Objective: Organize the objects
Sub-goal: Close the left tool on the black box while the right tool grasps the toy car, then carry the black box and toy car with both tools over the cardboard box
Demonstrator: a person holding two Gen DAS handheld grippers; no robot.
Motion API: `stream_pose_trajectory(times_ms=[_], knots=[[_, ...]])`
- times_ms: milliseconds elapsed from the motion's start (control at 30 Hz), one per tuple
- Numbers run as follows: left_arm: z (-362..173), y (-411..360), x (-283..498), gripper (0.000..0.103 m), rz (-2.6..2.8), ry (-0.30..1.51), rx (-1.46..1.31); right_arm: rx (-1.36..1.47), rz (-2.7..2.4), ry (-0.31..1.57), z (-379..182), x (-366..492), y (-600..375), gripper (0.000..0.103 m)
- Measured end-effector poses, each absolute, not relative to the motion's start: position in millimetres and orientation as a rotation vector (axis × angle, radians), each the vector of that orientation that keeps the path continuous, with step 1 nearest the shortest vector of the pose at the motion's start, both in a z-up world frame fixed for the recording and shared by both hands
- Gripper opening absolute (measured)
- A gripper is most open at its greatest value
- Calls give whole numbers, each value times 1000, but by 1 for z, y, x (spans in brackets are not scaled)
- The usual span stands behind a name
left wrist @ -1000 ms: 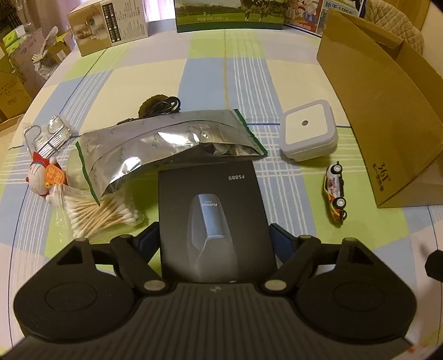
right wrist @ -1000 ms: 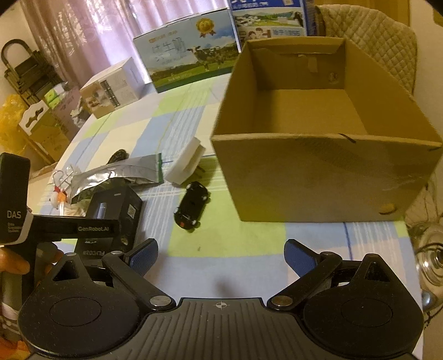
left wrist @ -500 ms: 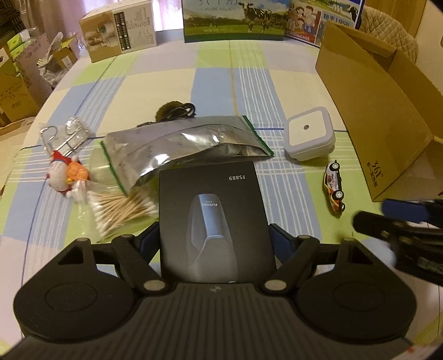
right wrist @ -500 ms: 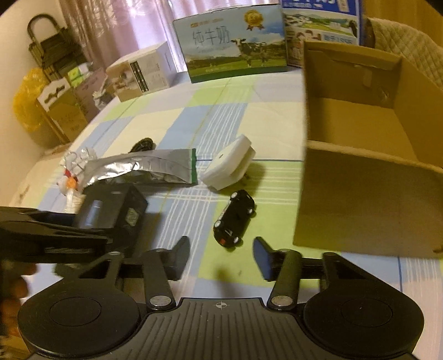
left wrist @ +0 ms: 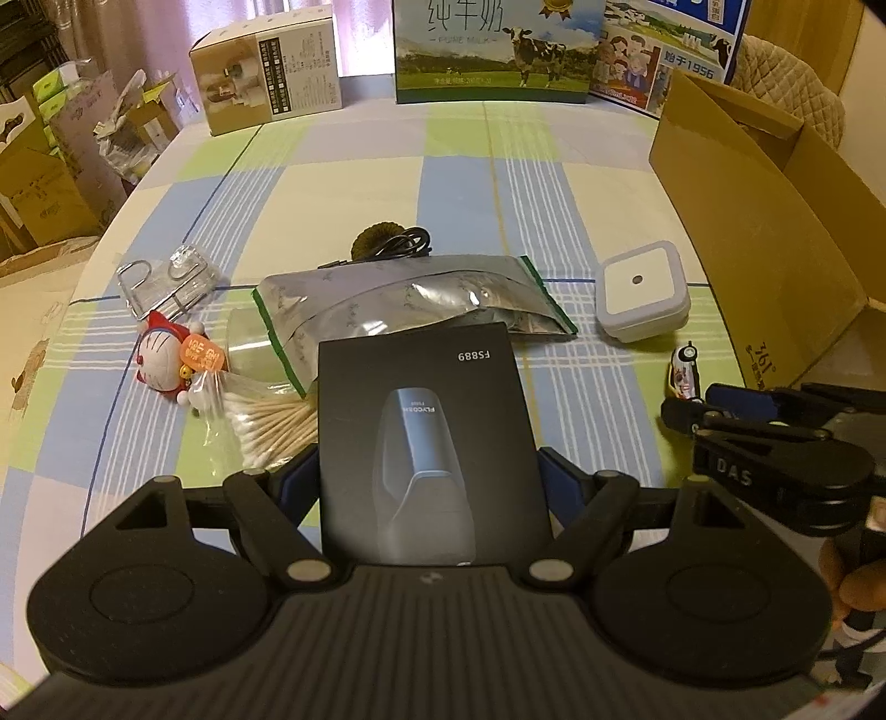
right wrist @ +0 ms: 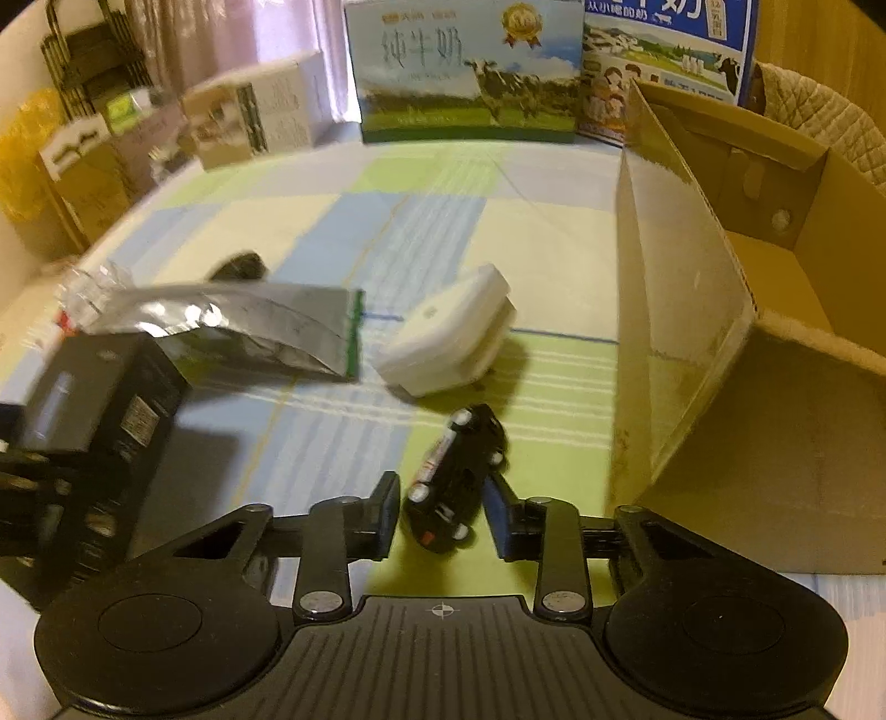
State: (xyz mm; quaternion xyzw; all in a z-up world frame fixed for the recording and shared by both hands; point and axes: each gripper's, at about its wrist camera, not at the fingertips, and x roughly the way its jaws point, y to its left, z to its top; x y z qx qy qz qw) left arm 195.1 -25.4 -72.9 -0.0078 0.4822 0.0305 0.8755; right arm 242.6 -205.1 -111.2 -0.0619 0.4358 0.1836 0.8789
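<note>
My black left gripper (left wrist: 426, 482) has blue pads around a black shaver box (left wrist: 423, 443) with grey lettering. The tablecloth (left wrist: 459, 183) is checked in pale green, blue and cream. Near right, the toy car (right wrist: 457, 476) is black; far right stands a brown cardboard box (right wrist: 775, 343); the pouch (left wrist: 410, 299) is silver, green-edged.

I'm working in a home: the surface (left wrist: 470, 183) wears a pastel checked cloth, milk cartons (left wrist: 493, 50) stand at its far edge ahead of my hand-held gripper, with pink curtains (right wrist: 266, 27) and a quilted chair (left wrist: 797, 105) behind.
</note>
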Motion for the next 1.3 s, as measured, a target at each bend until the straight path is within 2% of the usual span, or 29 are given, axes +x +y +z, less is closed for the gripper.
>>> stream_pose_trajectory(times_ms=[67,200,533,967,1300], knots=[[-72,-27,195,79,57,1004,-15,-124,387,906,-111,242,-209,18],[-69,-29,196,79,43,995,-14,-117,416,901,-104,236,-218,12],[-42,-46,198,79,-16,940,-16,13,499,851,-49,212,-247,11],[14,-103,219,79,-154,827,7,111,424,673,26,206,-311,11],[43,-175,250,79,-262,749,32,102,258,649,37,228,-380,11]])
